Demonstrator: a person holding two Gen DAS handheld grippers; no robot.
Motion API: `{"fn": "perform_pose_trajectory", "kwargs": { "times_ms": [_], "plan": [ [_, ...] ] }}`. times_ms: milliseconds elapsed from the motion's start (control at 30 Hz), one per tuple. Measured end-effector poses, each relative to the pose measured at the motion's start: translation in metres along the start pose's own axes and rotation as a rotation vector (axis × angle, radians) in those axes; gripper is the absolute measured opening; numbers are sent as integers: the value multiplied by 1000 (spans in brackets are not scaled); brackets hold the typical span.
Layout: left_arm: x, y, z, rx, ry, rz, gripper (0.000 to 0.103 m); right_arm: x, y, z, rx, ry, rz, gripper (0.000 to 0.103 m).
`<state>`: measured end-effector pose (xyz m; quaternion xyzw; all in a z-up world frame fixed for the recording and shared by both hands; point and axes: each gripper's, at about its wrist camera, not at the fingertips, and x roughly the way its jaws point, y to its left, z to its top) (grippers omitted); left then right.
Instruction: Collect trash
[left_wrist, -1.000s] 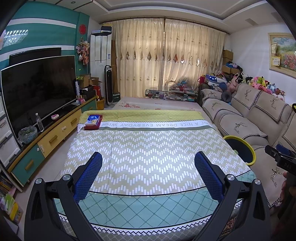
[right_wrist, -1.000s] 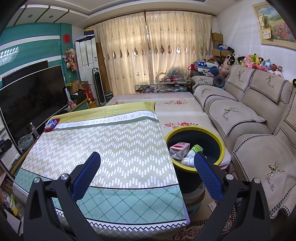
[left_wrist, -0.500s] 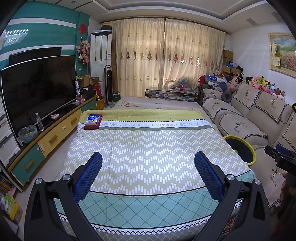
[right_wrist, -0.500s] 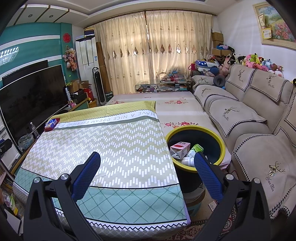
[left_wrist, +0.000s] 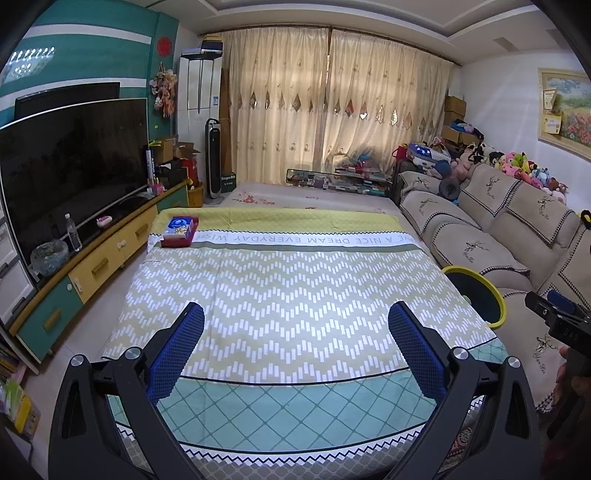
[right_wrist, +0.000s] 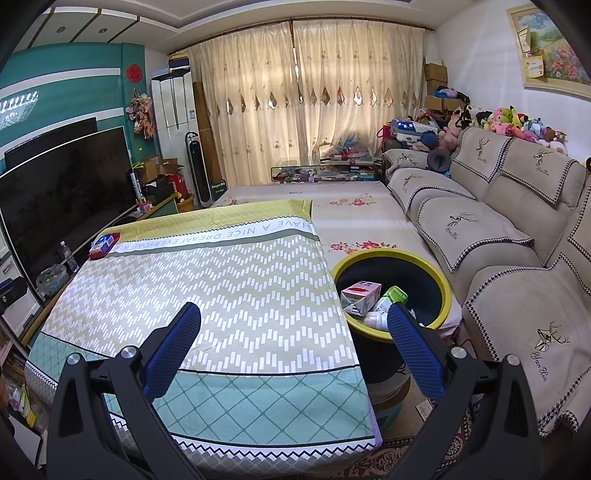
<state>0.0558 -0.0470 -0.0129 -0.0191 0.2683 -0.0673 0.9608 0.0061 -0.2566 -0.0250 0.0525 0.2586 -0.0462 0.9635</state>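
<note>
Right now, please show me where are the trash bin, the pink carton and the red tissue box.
trash bin (right_wrist: 445, 295): right wrist view, yellow rim, right side.
pink carton (right_wrist: 360, 293): right wrist view, its front face, inside the bin.
red tissue box (left_wrist: 180, 232): left wrist view, its top.

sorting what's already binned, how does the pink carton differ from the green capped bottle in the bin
The pink carton is boxy with flat faces; the green-capped bottle is rounded and pale. The carton lies toward the table side, the bottle toward the sofa side, partly hidden by a hand-held gripper finger. Both lie tilted inside the yellow-rimmed bin.

Yellow-rimmed black bin (right_wrist: 441, 271); green chevron tablecloth (right_wrist: 221, 295).
</note>
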Motion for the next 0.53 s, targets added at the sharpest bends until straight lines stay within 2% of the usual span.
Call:
{"fn": "perform_pose_trajectory", "kwargs": {
  "times_ms": [167, 300, 400, 533],
  "plan": [
    [8, 2, 3, -2, 2, -40, 98, 5, 3, -6, -3, 11, 0, 96],
    [26, 10, 16, 8, 9, 17, 98, 20, 11, -1, -44, 34, -17, 96],
    [67, 29, 30, -12, 73, 39, 98, 42, 21, 15, -92, 50, -19, 96],
    [128, 54, 48, -11, 96, 94, 98, 101, 46, 41, -149, 102, 6, 96]
  ]
}}
